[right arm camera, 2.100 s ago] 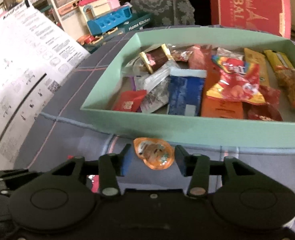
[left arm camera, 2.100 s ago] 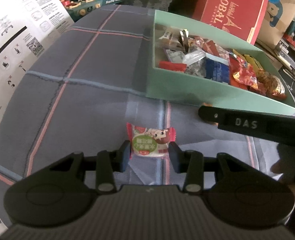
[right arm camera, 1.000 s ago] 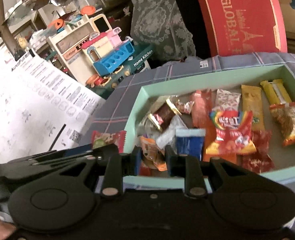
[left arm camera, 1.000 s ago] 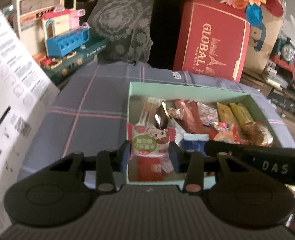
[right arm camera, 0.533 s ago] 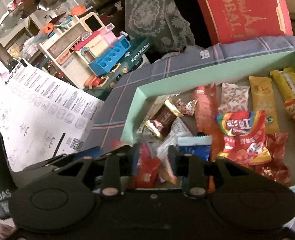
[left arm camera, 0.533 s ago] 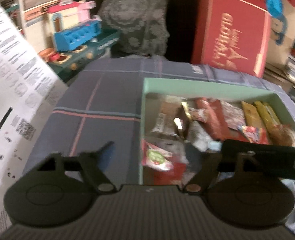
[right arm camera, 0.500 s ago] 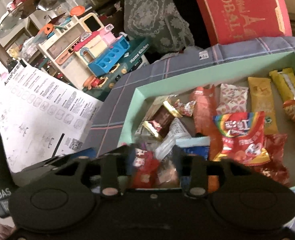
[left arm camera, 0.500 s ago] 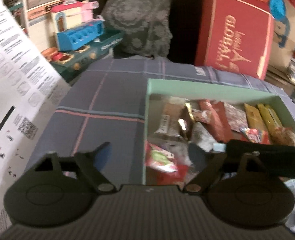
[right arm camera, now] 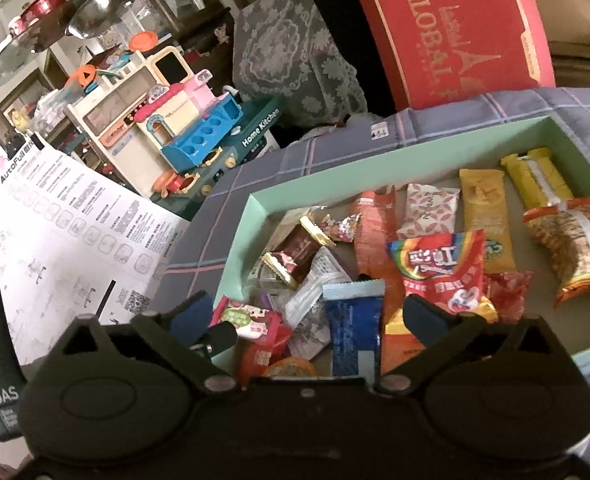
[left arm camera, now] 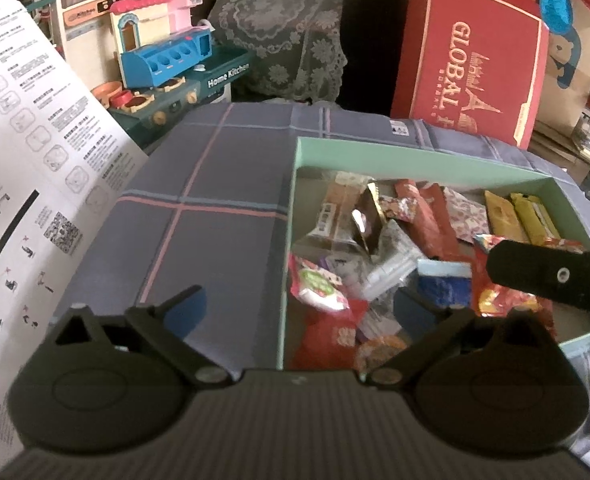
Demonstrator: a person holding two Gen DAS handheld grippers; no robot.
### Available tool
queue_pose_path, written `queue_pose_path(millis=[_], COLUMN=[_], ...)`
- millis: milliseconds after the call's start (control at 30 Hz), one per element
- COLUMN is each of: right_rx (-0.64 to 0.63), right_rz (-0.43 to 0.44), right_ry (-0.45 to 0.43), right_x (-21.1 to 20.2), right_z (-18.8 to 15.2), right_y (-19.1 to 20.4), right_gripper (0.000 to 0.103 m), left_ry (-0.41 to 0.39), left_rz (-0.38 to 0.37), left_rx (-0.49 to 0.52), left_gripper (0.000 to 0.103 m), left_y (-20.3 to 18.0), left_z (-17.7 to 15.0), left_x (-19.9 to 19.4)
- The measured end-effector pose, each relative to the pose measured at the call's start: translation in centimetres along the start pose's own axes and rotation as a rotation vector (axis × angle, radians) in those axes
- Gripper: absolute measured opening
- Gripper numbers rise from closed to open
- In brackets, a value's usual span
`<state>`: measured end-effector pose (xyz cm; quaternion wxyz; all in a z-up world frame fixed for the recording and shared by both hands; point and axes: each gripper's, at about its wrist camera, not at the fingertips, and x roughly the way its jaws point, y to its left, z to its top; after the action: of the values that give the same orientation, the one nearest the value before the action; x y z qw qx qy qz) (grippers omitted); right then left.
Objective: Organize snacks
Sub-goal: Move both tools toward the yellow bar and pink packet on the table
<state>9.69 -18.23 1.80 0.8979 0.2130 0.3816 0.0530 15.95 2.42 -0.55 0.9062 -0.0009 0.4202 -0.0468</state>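
Note:
A mint-green box full of wrapped snacks lies on a grey plaid cloth. My left gripper hangs over the box's near left corner, its jaws opening wide with nothing pressed between them. Below it a pink-and-green snack packet lies loose inside the box. My right gripper hovers over the same end, its jaws also opening and empty. An orange jelly cup rests in the box by the near wall, next to the pink-and-green packet. The right gripper's black body crosses the left wrist view.
A large white instruction sheet stands along the left of the cloth. Behind the table are a toy kitchen, a lace-covered seat and a red gift box. Bare cloth lies left of the green box.
Both grippers have opened over the box. The pink-and-green packet left my left gripper and the orange jelly cup left my right gripper; both now lie in the box.

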Motion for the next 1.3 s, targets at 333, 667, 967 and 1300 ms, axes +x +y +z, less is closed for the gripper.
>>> queue_pose_path(millis=[333,667,967,1300], right_rx=[0.033,0.133,0.209,0.278], right_rz=[-0.026,-0.061,-0.135,-0.200], right_ry=[-0.030,-0.053,-0.070,-0.090], right_x=[-4.7,-8.8,-13.1,-16.2], right_z=[-1.9,-5.2,-7.9,-9.7], right_y=[-2.1,-6.9,-13.7,-22.9], right_gripper=[0.103,0.103,0.103,0.103], left_ry=[0.007,0.049,0.119,0.172], left_rz=[-0.038,-0.068,-0.116,-0.191], left_rx=[0.013,0.053,0.168,0.338], left_gripper=[0.103,0.103,0.103,0.103], left_y=[-2.4,-6.2,-13.5,-22.1], left_z=[-1.8,-4.7,-7.9,-11.0], left_x=[-3.3,-5.2,-4.5,-3.8])
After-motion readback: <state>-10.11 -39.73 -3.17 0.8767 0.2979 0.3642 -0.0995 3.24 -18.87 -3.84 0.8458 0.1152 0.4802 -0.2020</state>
